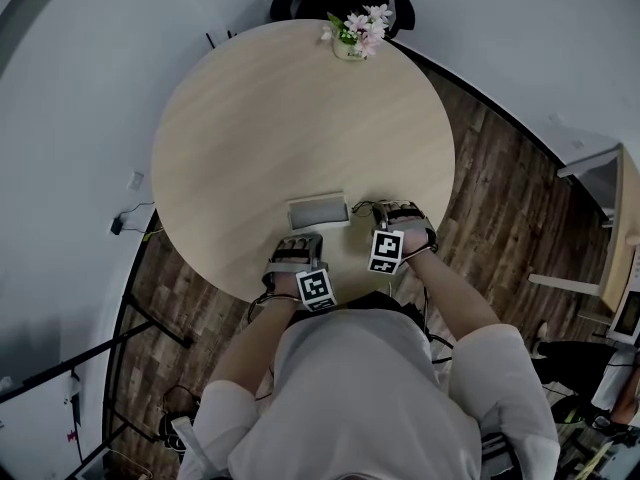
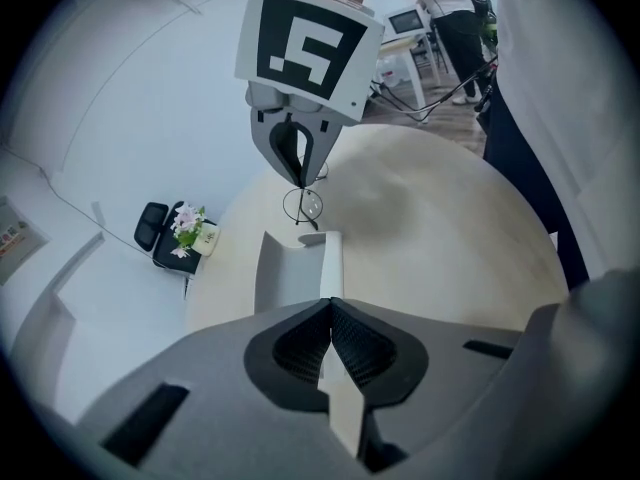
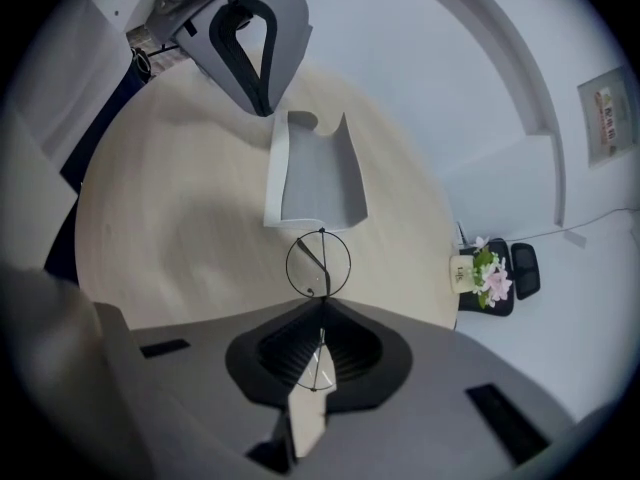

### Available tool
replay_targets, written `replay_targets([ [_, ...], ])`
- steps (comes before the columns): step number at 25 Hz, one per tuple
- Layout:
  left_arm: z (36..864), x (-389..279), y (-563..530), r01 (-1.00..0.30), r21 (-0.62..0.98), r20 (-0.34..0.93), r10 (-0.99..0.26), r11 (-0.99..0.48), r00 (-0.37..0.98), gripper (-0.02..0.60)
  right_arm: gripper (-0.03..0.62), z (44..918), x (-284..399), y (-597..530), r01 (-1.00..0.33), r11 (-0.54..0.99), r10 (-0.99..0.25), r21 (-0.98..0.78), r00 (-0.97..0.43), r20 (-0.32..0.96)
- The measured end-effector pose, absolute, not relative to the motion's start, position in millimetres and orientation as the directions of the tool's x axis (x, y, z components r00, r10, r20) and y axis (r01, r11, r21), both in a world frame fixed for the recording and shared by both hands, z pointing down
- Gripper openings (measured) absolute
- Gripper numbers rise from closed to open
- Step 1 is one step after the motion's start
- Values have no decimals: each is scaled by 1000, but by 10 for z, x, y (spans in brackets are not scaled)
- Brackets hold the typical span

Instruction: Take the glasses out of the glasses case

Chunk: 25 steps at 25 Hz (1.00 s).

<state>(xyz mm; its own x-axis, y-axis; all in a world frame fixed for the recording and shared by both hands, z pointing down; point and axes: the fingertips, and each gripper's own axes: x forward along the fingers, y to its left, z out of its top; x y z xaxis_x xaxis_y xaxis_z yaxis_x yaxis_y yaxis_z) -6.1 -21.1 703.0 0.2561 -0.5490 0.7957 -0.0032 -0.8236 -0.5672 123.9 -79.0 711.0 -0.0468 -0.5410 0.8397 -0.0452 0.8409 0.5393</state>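
Right gripper view shows the glasses (image 3: 325, 258): thin dark wire, round clear lenses, one arm crossing the lens. The right gripper (image 3: 320, 306) has its jaws closed on them and holds them outside the glasses case (image 3: 315, 183), just beside its short end. The case lies open near the table (image 1: 260, 118) edge by the person, with wide free tabletop beyond it up to a flower pot (image 1: 352, 36). The left gripper (image 2: 330, 306) is clamped on the case's thin pale flap, and the case's grey lining shows bare.
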Motion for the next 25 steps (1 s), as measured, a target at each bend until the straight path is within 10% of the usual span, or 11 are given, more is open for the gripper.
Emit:
replay_targets([
  [25,7112,8,-351,-24,-557,813,-550,-830,191,8,20,7311,1285,-913,7,865,-498,502,-102,861],
])
